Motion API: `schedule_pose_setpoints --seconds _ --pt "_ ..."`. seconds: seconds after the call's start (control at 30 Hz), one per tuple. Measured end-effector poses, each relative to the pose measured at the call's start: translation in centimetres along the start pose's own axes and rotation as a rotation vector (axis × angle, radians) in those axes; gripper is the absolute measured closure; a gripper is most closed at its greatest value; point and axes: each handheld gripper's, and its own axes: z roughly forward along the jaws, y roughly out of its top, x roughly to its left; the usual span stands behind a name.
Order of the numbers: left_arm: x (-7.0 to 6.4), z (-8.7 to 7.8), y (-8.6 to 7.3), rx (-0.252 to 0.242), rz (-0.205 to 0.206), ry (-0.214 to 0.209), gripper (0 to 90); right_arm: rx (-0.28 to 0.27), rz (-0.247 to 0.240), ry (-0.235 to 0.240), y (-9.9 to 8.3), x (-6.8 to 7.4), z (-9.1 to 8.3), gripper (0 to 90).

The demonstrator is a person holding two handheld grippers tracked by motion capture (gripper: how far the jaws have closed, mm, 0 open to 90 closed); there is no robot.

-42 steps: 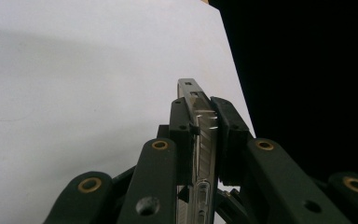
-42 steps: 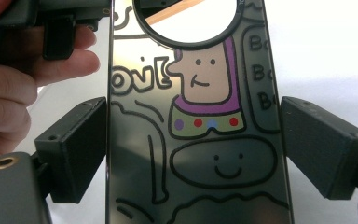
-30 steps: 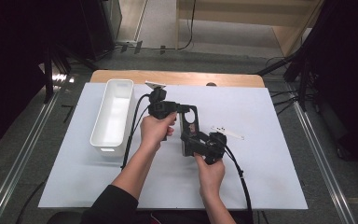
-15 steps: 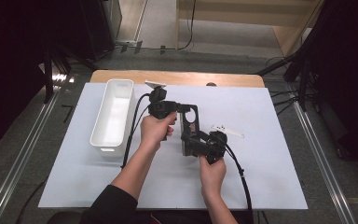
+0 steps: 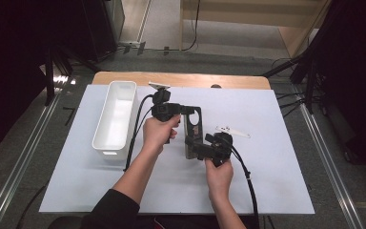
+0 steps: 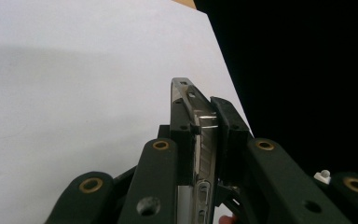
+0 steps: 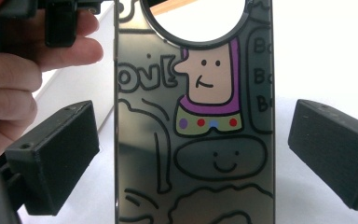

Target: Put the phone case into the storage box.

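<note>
**Ana:** White sheeting (image 5: 267,181) covered the table, long white bin (image 5: 115,119) at its left, and over the middle both hands worked a cartoon-printed phone case (image 5: 193,129).

**Ben:** What changed in that last second?

**Ana:** Little. The right gripper (image 5: 196,149) edged along the case's near end; its jaws stood wide, one either side of the printed back (image 7: 193,130), not touching.

**Ben:** And the left gripper (image 5: 191,110)?

**Ana:** Clamped on the case's far edge (image 6: 200,135), carrying it above the sheet. My read was a handover not yet completed.
</note>
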Motion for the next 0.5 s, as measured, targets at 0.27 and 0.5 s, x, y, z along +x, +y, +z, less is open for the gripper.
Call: schedule_pose_setpoints --seconds 0.27,0.5 --pt "-0.1 -0.7 0.3 -0.003 0.037 0.013 79.4 0.039 -0.019 0.039 0.9 -0.3 -0.6 1.1" --pt "-0.6 -1.4 0.6 0.005 0.09 0.025 79.4 0.09 -0.033 0.031 1.8 -0.6 -0.9 1.2"
